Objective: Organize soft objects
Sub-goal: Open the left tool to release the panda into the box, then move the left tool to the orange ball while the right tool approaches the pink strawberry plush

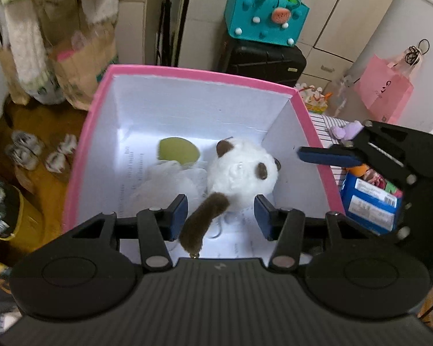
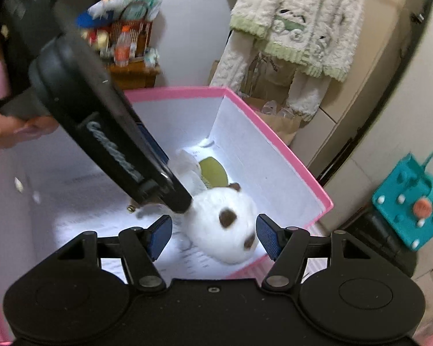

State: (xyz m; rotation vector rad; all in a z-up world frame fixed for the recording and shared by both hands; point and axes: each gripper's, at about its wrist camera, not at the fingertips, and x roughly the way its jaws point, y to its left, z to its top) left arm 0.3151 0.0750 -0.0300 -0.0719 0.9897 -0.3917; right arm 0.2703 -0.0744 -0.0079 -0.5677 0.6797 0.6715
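**Panda toy lies in the pink box**

My left gripper [image 1: 220, 216] stands open around the brown arm of the panda plush [image 1: 239, 173], pads not touching; my right gripper [image 2: 213, 238] is open too; the plush rests inside the pink box [image 1: 187, 70], a green soft piece [image 1: 177, 151] behind it.

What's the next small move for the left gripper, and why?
Probably lift the left gripper straight up out of the pink box. The panda plush already lies on the box floor beside the green item, and the fingers stand apart, clear of its brown limb.
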